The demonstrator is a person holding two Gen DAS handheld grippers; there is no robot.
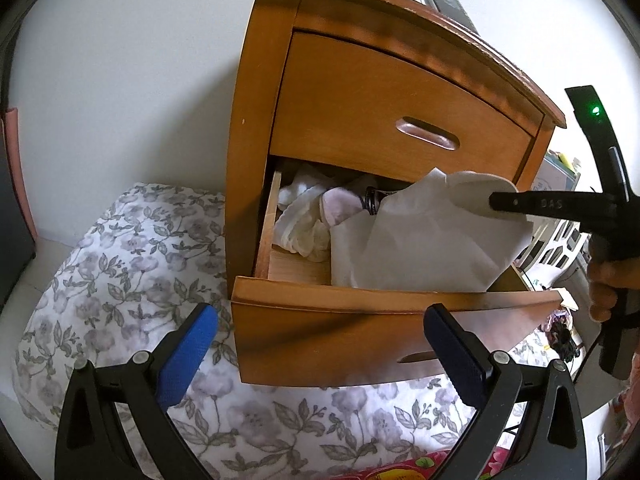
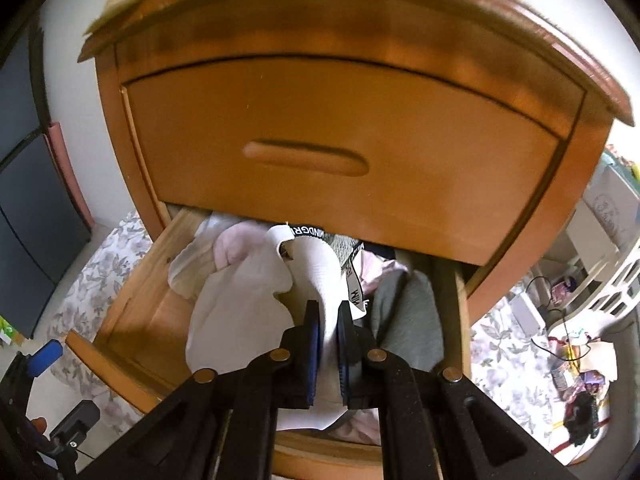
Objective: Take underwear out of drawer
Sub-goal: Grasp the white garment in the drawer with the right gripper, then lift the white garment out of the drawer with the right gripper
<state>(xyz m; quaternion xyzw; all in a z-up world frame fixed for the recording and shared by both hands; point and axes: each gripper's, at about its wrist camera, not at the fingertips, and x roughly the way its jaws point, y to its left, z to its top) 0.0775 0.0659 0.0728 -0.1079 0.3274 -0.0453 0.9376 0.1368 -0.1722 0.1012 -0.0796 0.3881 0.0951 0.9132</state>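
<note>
The lower drawer (image 1: 360,298) of a wooden nightstand (image 1: 256,120) is pulled out and holds rumpled clothes. My right gripper (image 2: 328,314) is shut on a white piece of underwear (image 2: 316,272), which hangs from the pads above the drawer (image 2: 120,300). In the left wrist view the same white underwear (image 1: 432,236) drapes from the right gripper (image 1: 498,202), which comes in from the right, held by a hand (image 1: 604,292). My left gripper (image 1: 320,316) is open with nothing between its blue pads, low in front of the drawer front.
The upper drawer (image 2: 340,148) is closed just above the lifted cloth. More clothes lie in the drawer: a pink piece (image 2: 236,248), a grey piece (image 2: 408,312), a black waistband (image 1: 374,202). Floral bedding (image 1: 120,264) lies left and below. Floor clutter (image 2: 580,372) sits at the right.
</note>
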